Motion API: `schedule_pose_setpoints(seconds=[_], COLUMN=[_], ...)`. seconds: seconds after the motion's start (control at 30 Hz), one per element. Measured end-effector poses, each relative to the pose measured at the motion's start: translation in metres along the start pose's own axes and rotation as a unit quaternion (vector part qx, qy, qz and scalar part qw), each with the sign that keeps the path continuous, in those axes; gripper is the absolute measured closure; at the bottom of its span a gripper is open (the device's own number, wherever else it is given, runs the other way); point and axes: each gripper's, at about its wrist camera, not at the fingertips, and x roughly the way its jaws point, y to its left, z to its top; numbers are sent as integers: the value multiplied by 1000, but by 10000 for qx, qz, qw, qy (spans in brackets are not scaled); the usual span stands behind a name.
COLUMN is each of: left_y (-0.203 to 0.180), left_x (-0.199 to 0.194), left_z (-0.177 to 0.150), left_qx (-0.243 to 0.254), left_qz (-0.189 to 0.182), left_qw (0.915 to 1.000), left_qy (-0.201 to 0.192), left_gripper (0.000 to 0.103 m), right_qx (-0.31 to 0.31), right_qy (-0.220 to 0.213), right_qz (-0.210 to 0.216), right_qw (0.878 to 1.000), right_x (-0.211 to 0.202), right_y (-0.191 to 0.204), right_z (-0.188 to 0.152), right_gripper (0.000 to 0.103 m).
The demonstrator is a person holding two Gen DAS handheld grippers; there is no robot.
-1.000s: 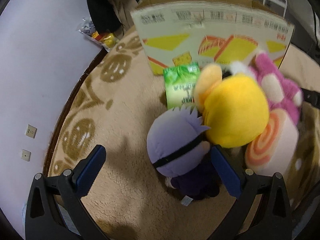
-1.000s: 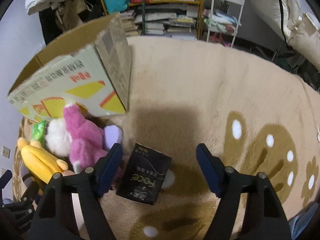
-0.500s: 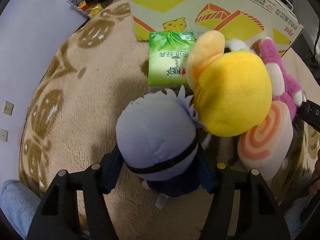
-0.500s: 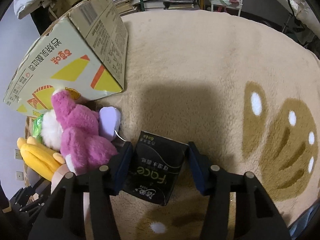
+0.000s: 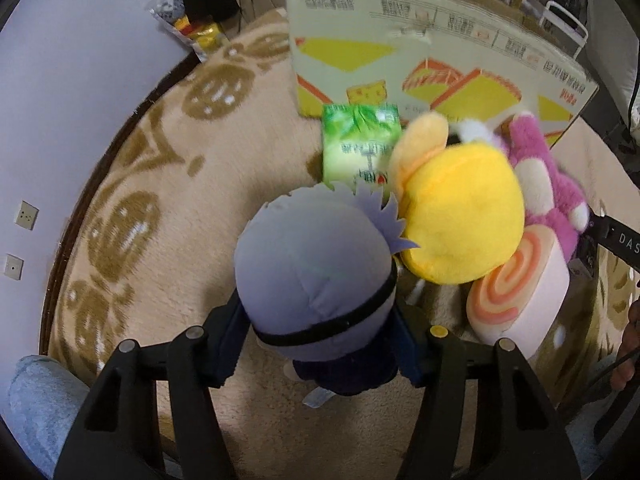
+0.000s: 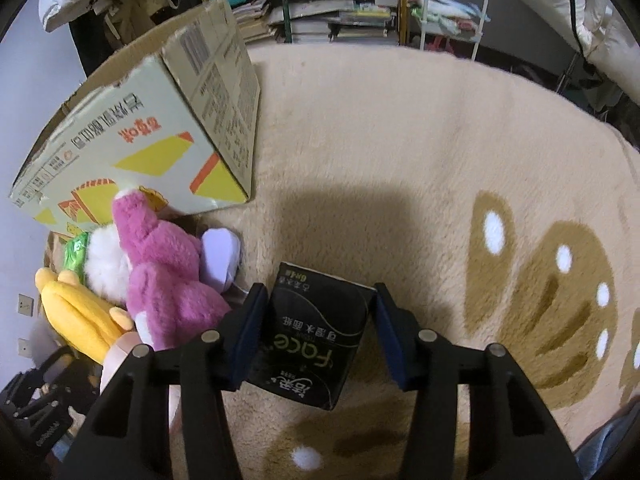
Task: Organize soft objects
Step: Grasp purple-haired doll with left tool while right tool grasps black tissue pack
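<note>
My left gripper is shut on a purple-haired doll with a black band and dark body, held just above the rug. Beside it lie a yellow plush, a pink plush, a swirl roll cushion and a green tissue pack. My right gripper is shut on a black tissue pack. The pink plush and yellow plush show left of it.
A large cardboard box stands behind the toys; it also shows in the right wrist view. A beige patterned rug covers the floor. Shelves stand at the back. A snack bag lies by the wall.
Both grippers closed: the left one onto the purple-haired doll, the right one onto the black tissue pack. Both have lifted slightly since half a second ago.
</note>
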Motion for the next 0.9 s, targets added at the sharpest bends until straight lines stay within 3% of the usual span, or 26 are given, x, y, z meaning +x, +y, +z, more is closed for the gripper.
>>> schedule_pose_setpoints(seconds=[0.2, 0.4, 0.6, 0.9], left_y=[4, 16, 22, 24], left_x=[-17, -52, -108, -175], left_z=[-2, -2, -4, 2], left_qx=[-6, -196, -386, -382], left_qz=[372, 325, 193, 58], left_qw=[9986, 9933, 9722, 9360], left_qy=[-376, -1091, -2303, -3498], left_gripper=[41, 41, 41, 41], right_qx=[-222, -260, -340, -627], right_qy=[-698, -1613, -2484, -3270], right_qz=[-76, 156, 357, 519], right_qw=[9973, 9864, 9674, 9415], right_x=[-34, -78, -121, -169], right_y=[11, 15, 27, 44], right_z=[1, -2, -10, -26], right_gripper=[47, 47, 47, 47])
